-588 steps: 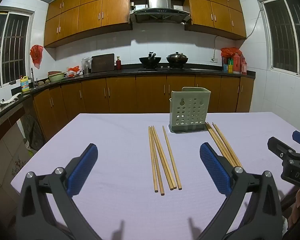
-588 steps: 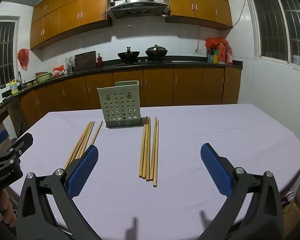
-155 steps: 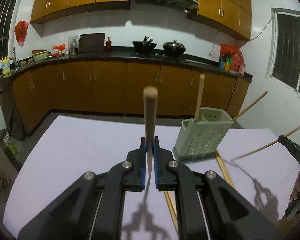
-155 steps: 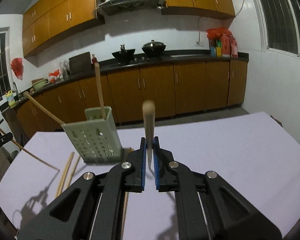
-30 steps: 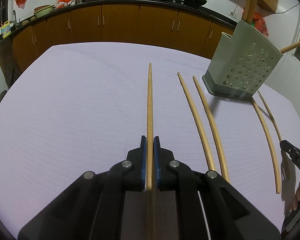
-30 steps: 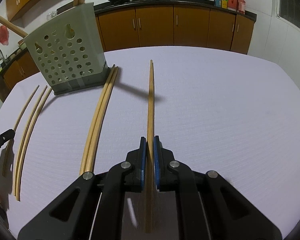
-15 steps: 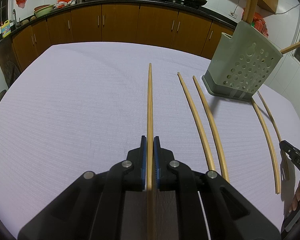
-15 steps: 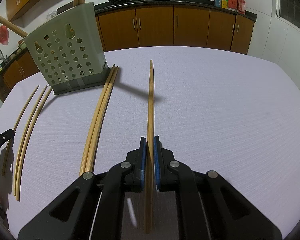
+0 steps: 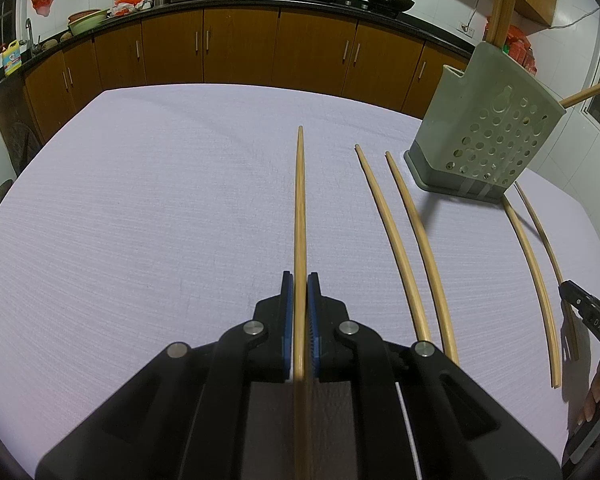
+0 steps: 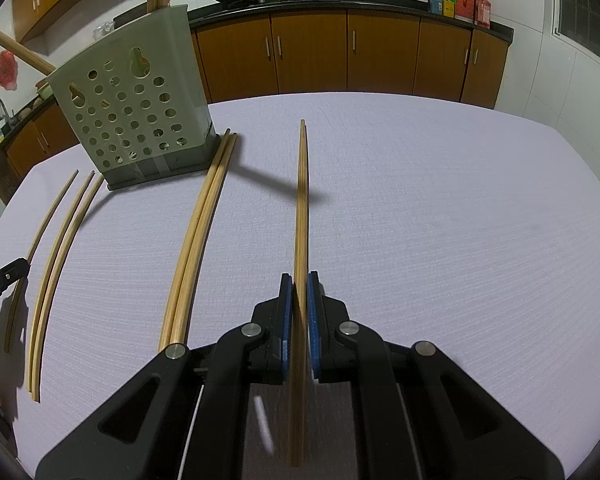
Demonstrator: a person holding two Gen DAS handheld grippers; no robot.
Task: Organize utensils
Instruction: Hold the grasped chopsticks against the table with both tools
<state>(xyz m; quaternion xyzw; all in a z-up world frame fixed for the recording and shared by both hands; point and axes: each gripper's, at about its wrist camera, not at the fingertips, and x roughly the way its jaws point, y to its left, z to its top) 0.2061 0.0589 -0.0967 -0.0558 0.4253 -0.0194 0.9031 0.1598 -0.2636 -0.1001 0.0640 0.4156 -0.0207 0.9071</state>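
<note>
Lilac cloth covers the table [image 9: 140,208]. Green caddy [image 9: 488,140] stands upright at the far side, right of the left gripper [image 9: 300,316] and left of the right gripper [image 10: 298,316]; both look about equally near. Each gripper is clamped on 1 chopstick [image 9: 299,200] [image 10: 301,200], long axis pointing straight ahead, flat near the cloth. Likely step: lift and tip each vertical for the caddy. 2 loose sticks [image 9: 400,240] lie between; others lie beyond.
</note>
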